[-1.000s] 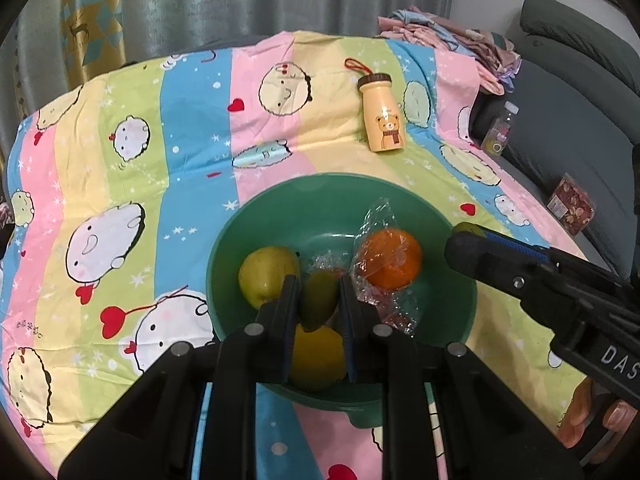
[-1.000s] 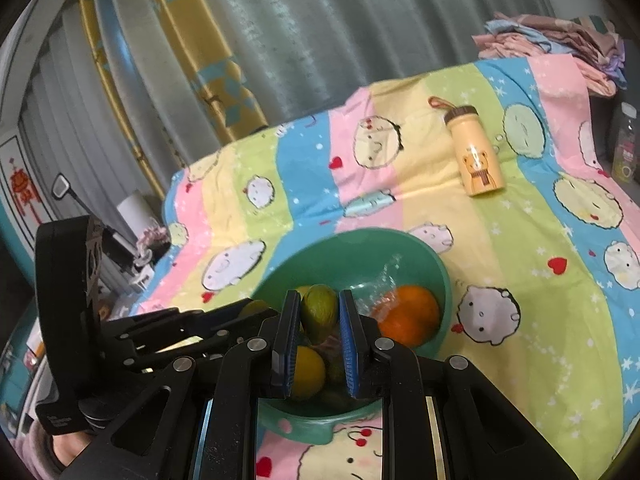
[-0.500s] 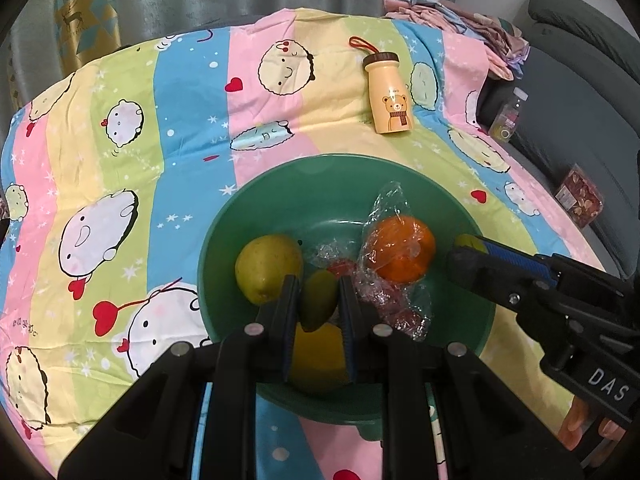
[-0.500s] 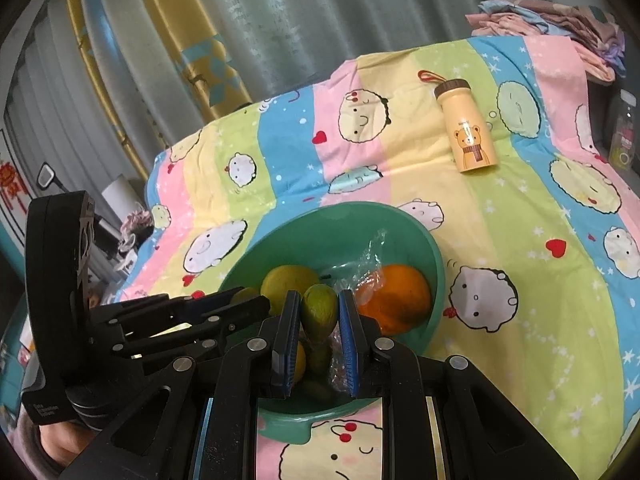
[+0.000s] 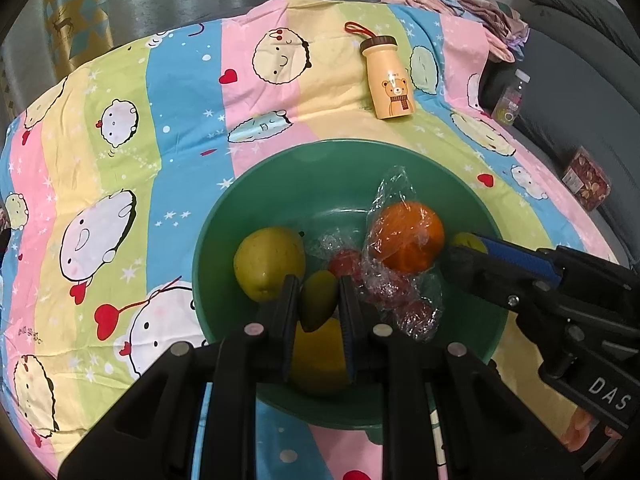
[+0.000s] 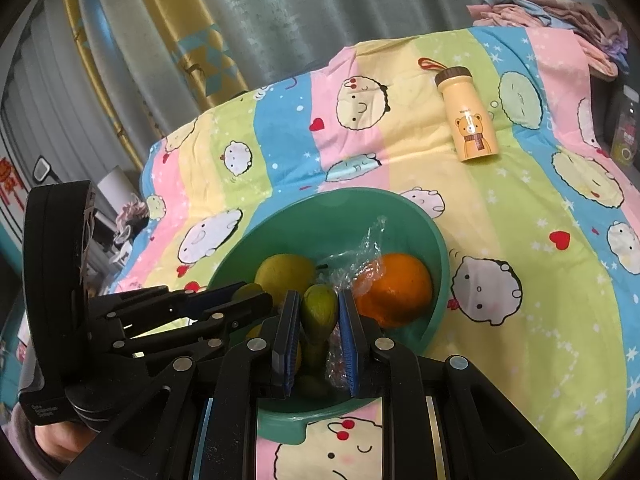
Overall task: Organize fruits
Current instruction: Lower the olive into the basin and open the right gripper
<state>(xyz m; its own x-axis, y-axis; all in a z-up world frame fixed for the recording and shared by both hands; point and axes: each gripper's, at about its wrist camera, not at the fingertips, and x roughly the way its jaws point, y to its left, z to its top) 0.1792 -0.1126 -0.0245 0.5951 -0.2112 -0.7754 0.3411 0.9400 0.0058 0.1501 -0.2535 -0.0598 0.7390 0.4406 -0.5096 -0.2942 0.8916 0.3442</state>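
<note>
Left gripper (image 5: 316,300) pinching small green fruit (image 5: 318,300) above green bowl (image 5: 280,184); right gripper (image 6: 318,312) pinching second green fruit (image 6: 319,308) likewise. Fruit judged light, firm, smooth-skinned; mid-body hold adequate. Wrapped orange (image 5: 408,236) slippery. Versus one second ago: both grippers nearer bowl, grips unchanged.

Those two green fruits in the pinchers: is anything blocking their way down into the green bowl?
Nothing covers the green bowl. Under the left gripper lies a yellow fruit; the pear and bagged orange sit beside, leaving bare floor farther back.
</note>
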